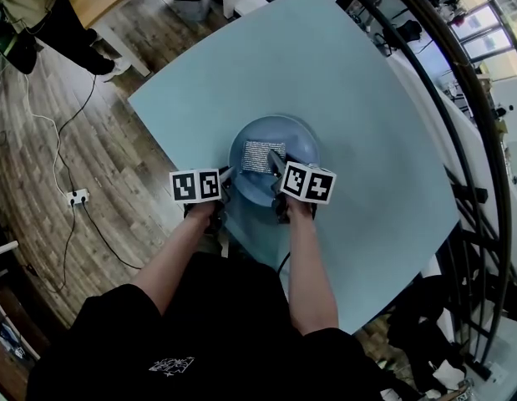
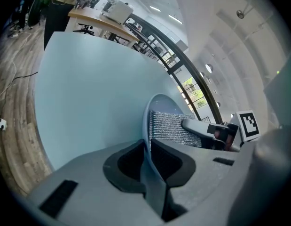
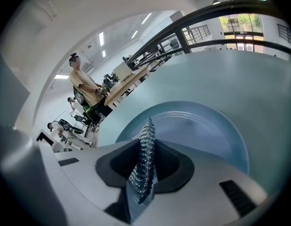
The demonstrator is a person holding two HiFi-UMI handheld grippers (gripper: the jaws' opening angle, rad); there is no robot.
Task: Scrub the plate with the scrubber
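the pale blue table [image 1: 371, 124] carries the plate [image 1: 303, 143] near my edge. my left gripper [image 2: 146, 157] is clamped on its rim, steadying it. the scrubber [image 1: 263, 155] rests on the plate's middle, pinched edge-on in my right gripper [image 3: 144, 164]. both grips are set; i judge the scrubbing is under way, but i can't tell how much is left.

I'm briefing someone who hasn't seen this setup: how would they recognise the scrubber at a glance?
Find the big pale blue table; toward the person's side of it sits a round blue plate. The scrubber is the silvery woven pad lying on the plate, pinched by the right gripper, the only glittery metallic thing there.
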